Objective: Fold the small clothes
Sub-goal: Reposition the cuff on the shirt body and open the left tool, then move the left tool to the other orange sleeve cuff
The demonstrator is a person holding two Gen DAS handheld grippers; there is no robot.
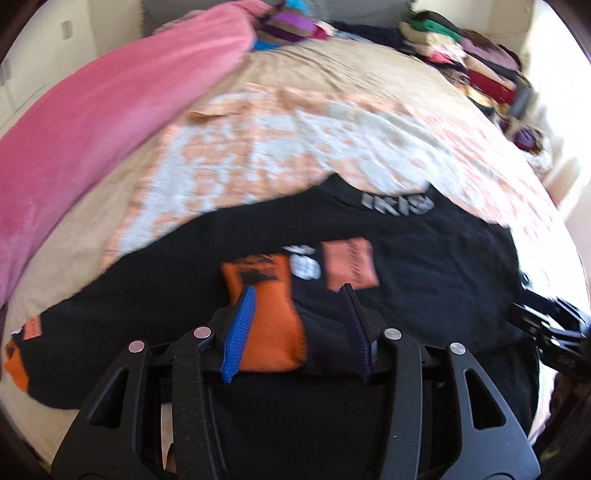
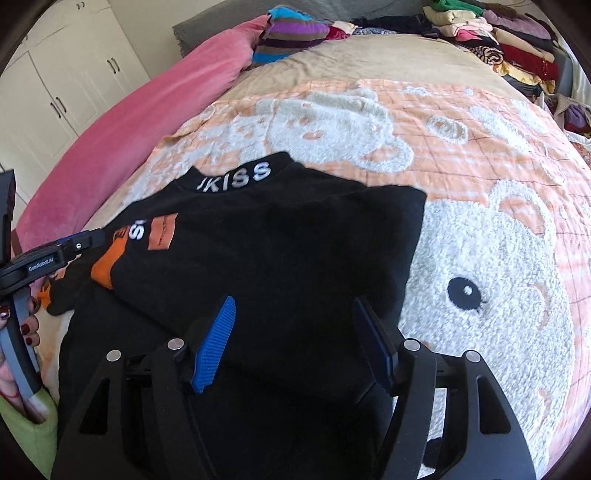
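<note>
A small black sweater [image 1: 424, 258] [image 2: 280, 240] with orange patches and white "KISS" lettering on its collar [image 2: 236, 177] lies flat on the bear-patterned blanket [image 2: 480, 258]. My left gripper [image 1: 297, 291] hovers over its middle with the jaws apart. An orange-patched sleeve [image 1: 269, 314] lies beneath and between the blue pads, untouched by them. My right gripper [image 2: 294, 302] stands open above the folded right side of the sweater, nothing pressed between its fingers. The left gripper [image 2: 55, 254] also shows at the left edge of the right wrist view, and the right gripper [image 1: 546, 325] at the right edge of the left wrist view.
A pink blanket [image 2: 122, 140] runs along the bed's left side. A striped bundle [image 2: 291, 33] lies at the head of the bed, with stacked folded clothes [image 2: 509, 48] at the far right. White wardrobe doors [image 2: 55, 81] stand at left. A hand [image 2: 29, 321] holds the left gripper's handle.
</note>
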